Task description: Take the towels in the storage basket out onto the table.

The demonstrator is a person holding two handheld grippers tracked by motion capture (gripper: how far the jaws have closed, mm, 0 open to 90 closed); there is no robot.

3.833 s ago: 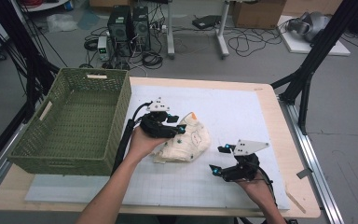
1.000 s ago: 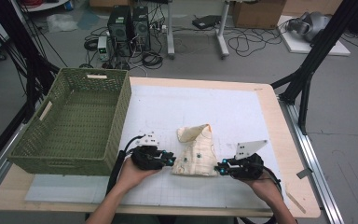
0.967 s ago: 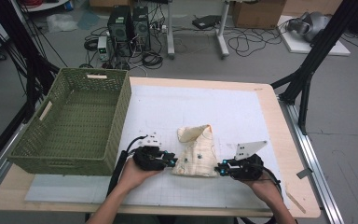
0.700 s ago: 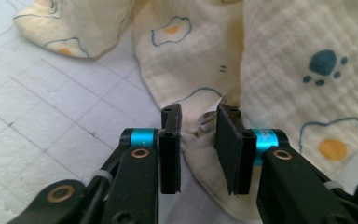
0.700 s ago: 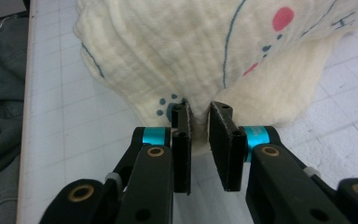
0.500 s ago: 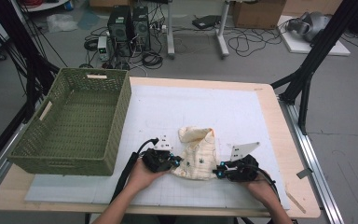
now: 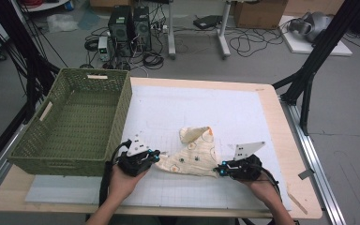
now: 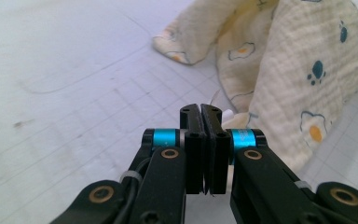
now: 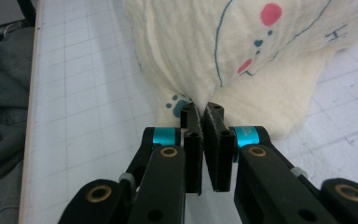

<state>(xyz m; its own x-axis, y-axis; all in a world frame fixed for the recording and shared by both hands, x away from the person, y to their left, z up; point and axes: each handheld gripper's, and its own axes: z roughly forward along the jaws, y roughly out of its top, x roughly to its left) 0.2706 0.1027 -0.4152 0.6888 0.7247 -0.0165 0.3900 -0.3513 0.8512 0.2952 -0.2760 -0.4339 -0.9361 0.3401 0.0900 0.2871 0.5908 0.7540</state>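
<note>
- Cloth (image 7: 191, 158), high view: cream w/ small printed motifs, lies crumpled on the white gridded mat (image 7: 206, 112) near the table's front edge, btwn the two grippers; one corner folds up into a peak toward the far side; left gripper (image 7: 155, 155) sits at its left edge w/ jaws clenched, cloth edge drawn toward the tips; right gripper (image 7: 219, 169) at its right lower corner, jaws clenched on that corner; green woven basket (image 7: 75, 123) stands on the table's left, just beside the left gripper, apart from the cloth; wooden table (image 7: 281, 140) edge shows round the mat
- Left gripper view: left gripper (image 8: 200, 108) jaws pressed tight together, a bit of the cloth's edge (image 8: 226, 113) showing at the tips on the right side, so grasping the cloth edge; rest of the cloth (image 8: 284, 70) spreads up and right, egg and paw prints visible, a folded corner lying on the mat (image 8: 74, 70) further off
- Right gripper view: right gripper (image 9: 200, 108) jaws closed, pinching a gathered fold of the cloth (image 9: 242, 51) at the tips; fabric bunches up from the pinch pt and fans away over the mat (image 9: 84, 93); blue paw print just left of the tips, red dots and blue lines further up; grey-green fabric (image 9: 0, 107), prob. the person's clothing, past the mat's left edge
</note>
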